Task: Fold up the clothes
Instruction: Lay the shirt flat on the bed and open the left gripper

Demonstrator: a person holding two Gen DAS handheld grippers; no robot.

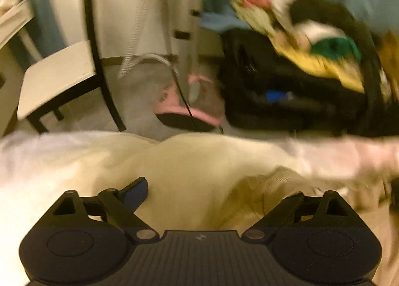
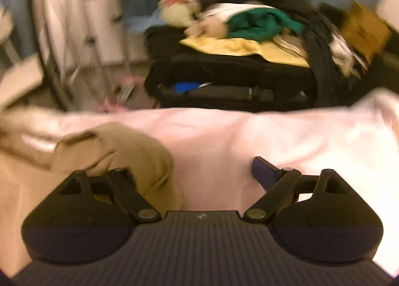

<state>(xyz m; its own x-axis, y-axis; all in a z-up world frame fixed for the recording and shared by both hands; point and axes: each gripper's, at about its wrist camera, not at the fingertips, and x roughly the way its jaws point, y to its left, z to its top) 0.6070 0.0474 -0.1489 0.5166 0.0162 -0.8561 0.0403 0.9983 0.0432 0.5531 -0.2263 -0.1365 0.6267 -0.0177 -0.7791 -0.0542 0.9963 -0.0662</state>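
A cream garment [image 1: 189, 161] lies spread over a pale sheet [image 1: 37, 161] in the left wrist view. My left gripper [image 1: 214, 193] is open wide just above it; the blue-padded left finger [image 1: 136, 192] shows, and the right finger sits under a tan ribbed fold [image 1: 281, 183]. In the right wrist view my right gripper [image 2: 199, 171] is open wide over the pink-white sheet [image 2: 311, 141]. A tan part of the garment [image 2: 129, 151] drapes over its left finger; the right finger [image 2: 264, 171] is bare. Both views are blurred.
A black suitcase [image 2: 224, 73] piled with mixed clothes [image 2: 249, 26] stands beyond the bed's far edge; it also shows in the left wrist view [image 1: 274, 86]. A white chair [image 1: 57, 78], a pink slipper [image 1: 189, 108] and a brown box [image 2: 364, 29] are on the floor side.
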